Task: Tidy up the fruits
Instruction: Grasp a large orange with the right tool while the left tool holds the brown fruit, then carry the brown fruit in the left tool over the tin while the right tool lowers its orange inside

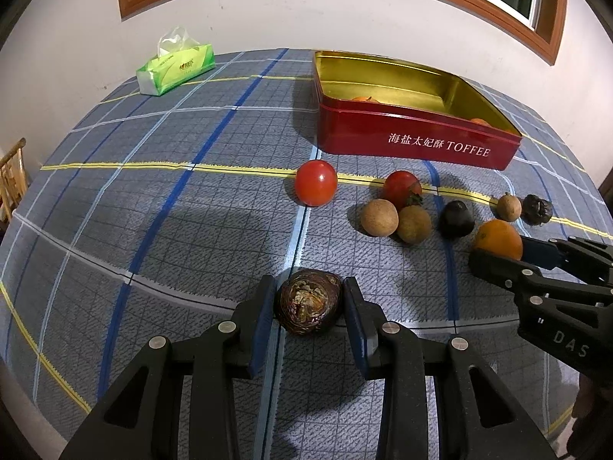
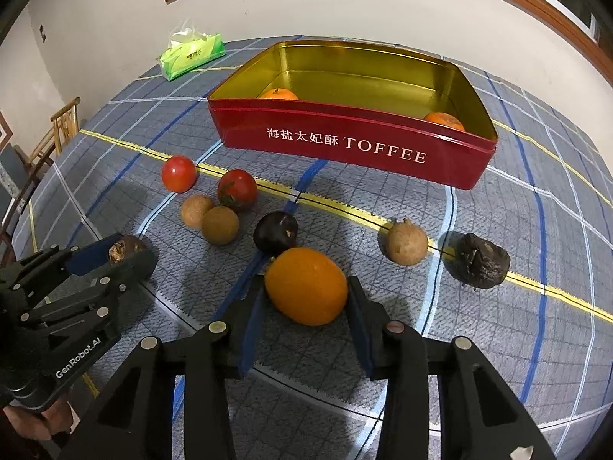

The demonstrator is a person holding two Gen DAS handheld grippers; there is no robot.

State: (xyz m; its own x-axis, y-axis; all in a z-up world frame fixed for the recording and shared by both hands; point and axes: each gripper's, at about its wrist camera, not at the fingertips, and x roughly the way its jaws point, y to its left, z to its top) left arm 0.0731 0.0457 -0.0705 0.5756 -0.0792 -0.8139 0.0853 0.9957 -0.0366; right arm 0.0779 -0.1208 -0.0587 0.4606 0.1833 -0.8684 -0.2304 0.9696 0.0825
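1. Left tongs (image 1: pixel 309 303), in the left wrist view, are closed on a dark brown shrivelled fruit (image 1: pixel 308 302); both blue pads press its sides and it rests on the checked cloth of the surface (image 1: pixel 172 230).
2. Ahead of them the cloth lies bare up to a red tomato (image 1: pixel 316 183); far left, near the wall, sits a green tissue pack (image 1: pixel 176 69).
3. Right of that tomato come a second tomato (image 1: pixel 401 188), two tan longans (image 1: pixel 380 217), a dark plum-like fruit (image 1: pixel 456 218), and the red toffee tin (image 1: pixel 421 142) standing open behind them.
4. Right tongs (image 2: pixel 306 299), in the right wrist view, are clamped on an orange (image 2: pixel 306 285), pads touching both its flanks, the fruit on the cloth.
5. Just beyond the orange lies the dark plum-like fruit, almost touching it; to the right, apart, are a third longan (image 2: pixel 406 243) and a black wrinkled fruit (image 2: pixel 483 264).
6. Open cloth separates these fruits from the tin's front wall; inside the tin, one orange fruit (image 2: pixel 277 94) sits at the left and another (image 2: pixel 443 120) in the right corner.
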